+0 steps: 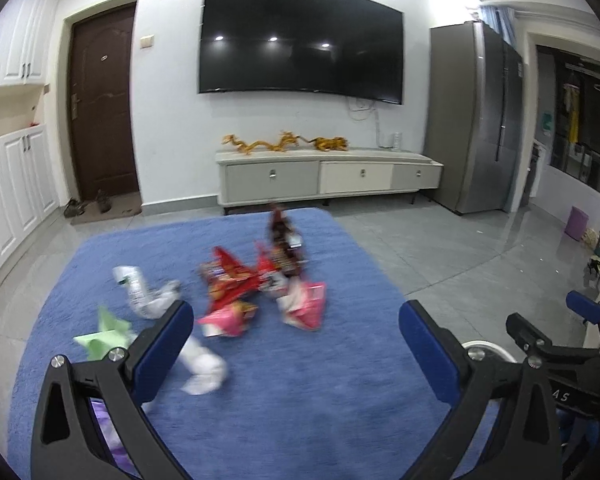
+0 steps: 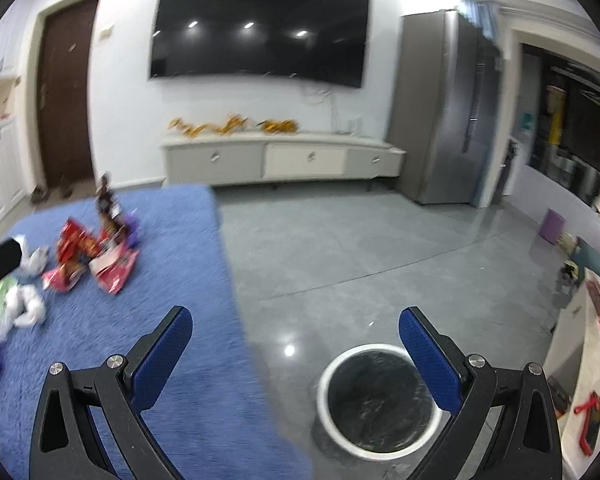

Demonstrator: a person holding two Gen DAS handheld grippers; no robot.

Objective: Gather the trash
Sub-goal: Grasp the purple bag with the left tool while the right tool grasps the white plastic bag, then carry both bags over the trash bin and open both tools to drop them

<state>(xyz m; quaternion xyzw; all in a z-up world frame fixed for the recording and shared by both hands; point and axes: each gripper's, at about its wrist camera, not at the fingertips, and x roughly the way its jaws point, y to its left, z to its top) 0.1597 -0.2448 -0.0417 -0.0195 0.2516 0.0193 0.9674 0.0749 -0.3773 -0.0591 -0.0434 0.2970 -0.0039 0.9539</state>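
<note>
a black tv (image 1: 300,38) hangs on the white wall above a low drawer cabinet (image 1: 328,176) bearing golden dragon ornaments (image 1: 284,143). a grey fridge (image 1: 476,116) stands right of it, a brown door (image 1: 102,104) left.

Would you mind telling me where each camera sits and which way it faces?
Left wrist: on the left gripper, over the blue rug, facing wrappers; the right gripper's finger shows at the right.
Right wrist: on the right gripper, over the rug edge and bin.
Both share the television, cabinet, fridge, door.
</note>
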